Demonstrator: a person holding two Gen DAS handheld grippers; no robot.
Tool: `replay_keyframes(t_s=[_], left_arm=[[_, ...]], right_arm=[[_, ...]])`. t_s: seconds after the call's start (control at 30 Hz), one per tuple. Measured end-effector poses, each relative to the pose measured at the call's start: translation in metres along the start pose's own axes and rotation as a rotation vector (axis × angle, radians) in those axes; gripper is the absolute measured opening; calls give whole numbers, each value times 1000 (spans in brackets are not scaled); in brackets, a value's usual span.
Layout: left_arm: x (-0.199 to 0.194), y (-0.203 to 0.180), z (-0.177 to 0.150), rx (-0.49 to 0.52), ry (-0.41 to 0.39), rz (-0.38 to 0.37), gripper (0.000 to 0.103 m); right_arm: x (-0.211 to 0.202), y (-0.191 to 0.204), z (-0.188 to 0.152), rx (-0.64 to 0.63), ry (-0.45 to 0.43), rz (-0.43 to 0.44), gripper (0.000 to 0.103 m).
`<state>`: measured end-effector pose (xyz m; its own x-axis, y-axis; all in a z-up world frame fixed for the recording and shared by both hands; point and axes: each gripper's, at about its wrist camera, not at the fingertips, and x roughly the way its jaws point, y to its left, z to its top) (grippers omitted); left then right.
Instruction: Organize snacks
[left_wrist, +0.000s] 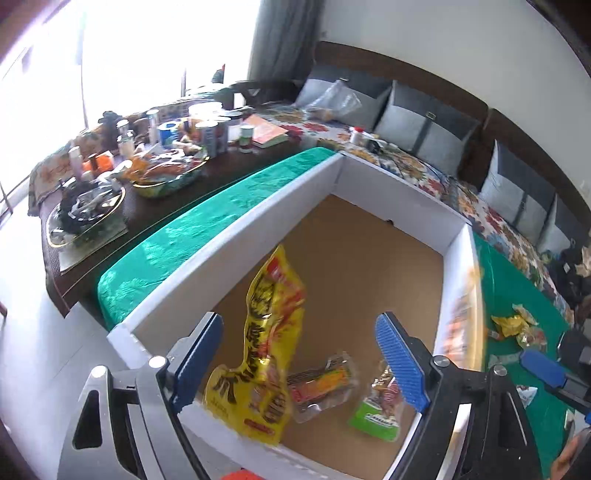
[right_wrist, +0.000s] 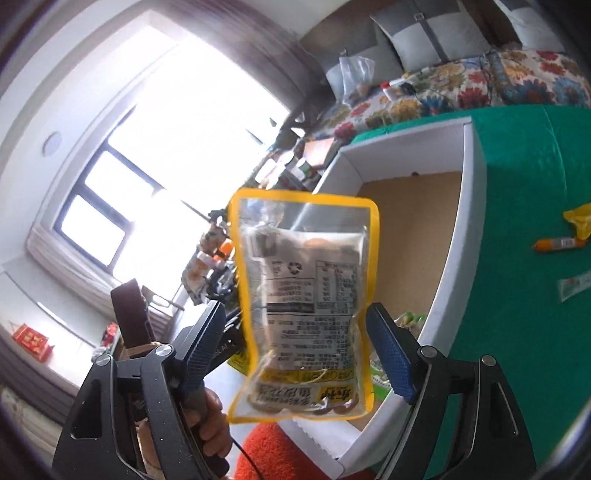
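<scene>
Nearest the left wrist camera, the left gripper (left_wrist: 299, 363) has its jaws spread wide with nothing pressed between the pads; a yellow snack bag (left_wrist: 266, 343) hangs blurred in the gap above the white box (left_wrist: 229, 236), apparently dropping into it. On the box's brown floor below lie a clear packet (left_wrist: 321, 384) and a green packet (left_wrist: 376, 413).

In the right wrist view, the right gripper (right_wrist: 295, 354) likewise has its jaws wide, and a yellow-edged pouch (right_wrist: 303, 306) sits between them without either pad visibly pressing it, so it looks released over the near edge of the box. A hand (right_wrist: 210, 424) shows low beside the left jaw.

The step in hand reads as dropping two snacks into the box at once.

Further out, loose snacks remain on the green cloth (right_wrist: 517, 295): an orange sausage stick (right_wrist: 557, 243), a yellow wrapper (right_wrist: 580, 219), and more wrappers (left_wrist: 517, 326) beyond the box's right wall. The next move calls for swinging both grippers out to that side, jaws kept wide, and closing on one item each.
</scene>
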<state>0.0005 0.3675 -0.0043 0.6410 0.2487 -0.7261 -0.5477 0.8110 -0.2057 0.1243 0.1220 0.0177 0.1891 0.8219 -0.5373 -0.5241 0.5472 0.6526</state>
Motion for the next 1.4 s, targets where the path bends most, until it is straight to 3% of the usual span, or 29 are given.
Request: replay_keyframes(t_s=[0.1, 0.2, 0.3, 0.43, 0.5, 0.6, 0.73, 0.83, 1.13, 1.23, 1.3, 1.4], left_arm=[[-6, 13, -15, -24, -27, 9, 85], [-19, -3, -20, -12, -45, -33, 85], [-41, -46, -17, 23, -72, -139, 86], [-67, -125, -29, 167, -72, -292, 100], [-69, -165, -48, 257, -34, -359, 101], [-53, -222, -92, 396, 88, -417, 101], [-15, -282, -154, 618, 190, -420, 101], [18, -311, -179, 705, 231, -391, 101], [99, -320, -194, 647, 296, -300, 101], [105, -314, -194, 657, 231, -265, 103], [106, -309, -196, 653, 196, -282, 103], [107, -308, -195, 644, 188, -275, 103]], right_arm=[[-7, -25, -34, -28, -5, -72, 81], [-36, -65, -67, -81, -48, -224, 81], [-72, -120, -90, -119, -76, -422, 81], [-134, -196, -118, -106, -91, -696, 81], [-168, -231, -130, -70, -117, -802, 81], [-207, -267, -147, -29, -167, -911, 81], [-238, -284, -150, 59, -217, -928, 81], [-242, -286, -139, 62, -220, -944, 81], [-243, -299, -147, 102, -182, -946, 80], [-243, -302, -147, 100, -176, -951, 83], [-238, -301, -147, 70, -162, -978, 87], [-236, -302, -147, 78, -166, -977, 92]])
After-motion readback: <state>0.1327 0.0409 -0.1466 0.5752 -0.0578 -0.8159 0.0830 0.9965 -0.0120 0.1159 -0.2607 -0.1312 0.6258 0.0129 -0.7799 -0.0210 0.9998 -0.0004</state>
